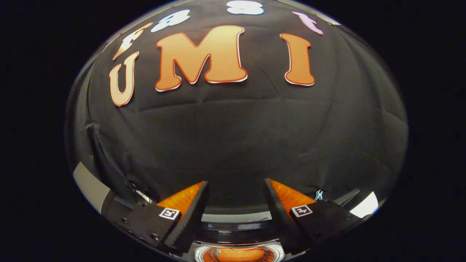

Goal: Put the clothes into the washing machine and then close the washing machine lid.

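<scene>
My gripper is open, and nothing sits in the wide gap between its fingers. It points straight at the booth's black cloth wall. Low between the finger bases I see a glossy dark surface, which looks like the top of the washing machine. Just below it is a round white-rimmed opening with something orange inside; I cannot tell whether that is clothing. Most of the opening is hidden under the gripper.
The black cloth wall stands close ahead and spans everything beyond the fingers. A pale grey strip shows at the lower left and a bright white patch at the lower right, both beside the gripper body.
</scene>
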Motion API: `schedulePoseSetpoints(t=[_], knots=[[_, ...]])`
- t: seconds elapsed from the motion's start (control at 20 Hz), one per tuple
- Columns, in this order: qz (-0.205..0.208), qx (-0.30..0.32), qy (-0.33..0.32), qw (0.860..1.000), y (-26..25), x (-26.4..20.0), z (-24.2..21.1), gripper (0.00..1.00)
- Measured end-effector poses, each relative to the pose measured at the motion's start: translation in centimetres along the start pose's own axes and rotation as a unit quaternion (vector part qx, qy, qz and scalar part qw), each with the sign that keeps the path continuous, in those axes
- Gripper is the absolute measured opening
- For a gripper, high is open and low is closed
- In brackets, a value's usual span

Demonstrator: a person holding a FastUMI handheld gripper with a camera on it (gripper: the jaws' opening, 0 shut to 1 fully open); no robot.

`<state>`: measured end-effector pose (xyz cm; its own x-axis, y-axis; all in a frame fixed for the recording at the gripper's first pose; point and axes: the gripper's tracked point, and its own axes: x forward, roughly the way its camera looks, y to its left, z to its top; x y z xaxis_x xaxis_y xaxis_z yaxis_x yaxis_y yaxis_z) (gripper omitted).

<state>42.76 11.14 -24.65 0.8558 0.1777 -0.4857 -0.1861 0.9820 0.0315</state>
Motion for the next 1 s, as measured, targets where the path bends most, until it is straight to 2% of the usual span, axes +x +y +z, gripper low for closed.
schedulePoseSetpoints(t=[0.5, 1.0], knots=[[0.002, 0.003, -0.02, 1.0, 0.0, -3.0, -0.7, 0.96], [-0.005, 0.0, -0.017, 1.0, 0.2, -8.9, -4.4, 0.96]])
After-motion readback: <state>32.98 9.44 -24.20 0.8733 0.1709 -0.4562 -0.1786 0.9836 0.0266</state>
